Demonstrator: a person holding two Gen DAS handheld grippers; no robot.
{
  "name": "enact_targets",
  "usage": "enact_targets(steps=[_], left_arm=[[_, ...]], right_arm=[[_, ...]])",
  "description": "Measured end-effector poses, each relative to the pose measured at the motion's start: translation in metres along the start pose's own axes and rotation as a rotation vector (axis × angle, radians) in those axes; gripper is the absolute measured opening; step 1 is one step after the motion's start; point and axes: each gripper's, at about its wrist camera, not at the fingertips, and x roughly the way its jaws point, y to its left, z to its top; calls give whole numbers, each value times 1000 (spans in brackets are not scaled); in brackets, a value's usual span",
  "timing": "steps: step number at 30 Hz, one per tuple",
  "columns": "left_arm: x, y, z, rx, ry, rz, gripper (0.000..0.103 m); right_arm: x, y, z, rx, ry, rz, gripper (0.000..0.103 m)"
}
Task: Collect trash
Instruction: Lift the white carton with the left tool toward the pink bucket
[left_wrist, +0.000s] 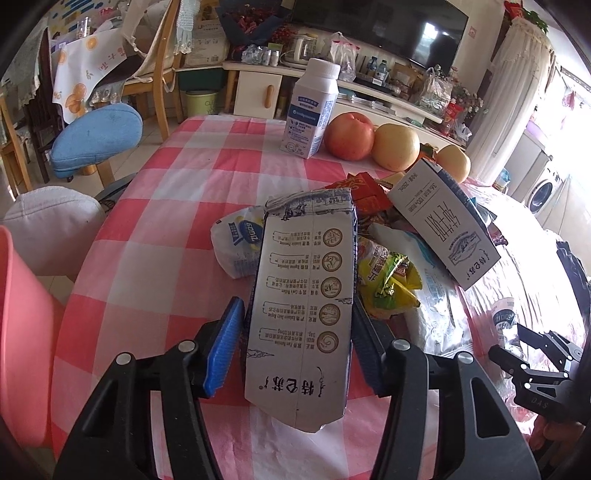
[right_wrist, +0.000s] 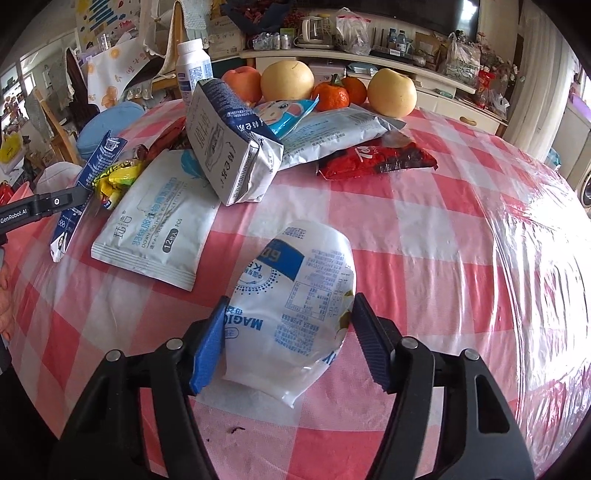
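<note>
A flattened white and blue milk carton (left_wrist: 299, 295) sits between the pads of my left gripper (left_wrist: 295, 343), which is shut on its two long edges. In the right wrist view this carton (right_wrist: 70, 218) stands tilted on edge at the far left. A puffy white pouch with blue print (right_wrist: 295, 295) lies on the checked tablecloth (right_wrist: 424, 258), and my right gripper (right_wrist: 288, 325) is shut on its sides. More trash is piled behind: a second milk carton (right_wrist: 225, 147), a flat white wipes pack (right_wrist: 155, 229), a red wrapper (right_wrist: 373, 158) and a yellow-green wrapper (left_wrist: 388, 280).
Fruit (right_wrist: 288, 79) and a white bottle (left_wrist: 310, 110) stand at the table's far edge. A pink chair (left_wrist: 22, 332) and a blue seat (left_wrist: 96, 136) are beside the table on the left. A cabinet with a television lies beyond.
</note>
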Motion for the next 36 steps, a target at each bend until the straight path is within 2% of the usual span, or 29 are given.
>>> enact_targets(steps=[4,6,7,13,15,17,18,23,26,28,29,36], left_arm=[[-7,0,1,-10,-17,-3,51],[-13,3,3,-26,-35,-22,26],[-15,4,3,-33,-38,-20,24],[-14,12,3,-78,-28,-57,27],[-14,18,4,-99,-21,-46,45],[-14,25,5,-124,-23,-24,86],[-14,28,6,-132,-27,-19,90],[0,32,4,-147,26,-32,90],[6,19,4,-82,39,-3,90],[7,16,3,-75,37,-4,78],[9,16,3,-81,44,-11,65],[2,17,3,-92,34,8,60]], right_arm=[[-4,2,-1,-17,-16,-11,66],[-7,3,-1,-27,-31,-18,66],[-9,3,-1,-29,-38,-18,66],[-9,4,-3,-39,-38,-28,66],[-11,7,-3,-50,-48,-19,66],[-13,11,-3,-68,-59,-22,66],[-13,13,-4,-78,-63,-26,66],[-11,15,-3,-85,-60,-20,66],[-11,16,-3,-86,-62,-12,66],[-12,17,-3,-87,-64,-8,66],[-12,18,-3,-89,-65,-6,66],[-19,26,-3,-102,-82,27,66]])
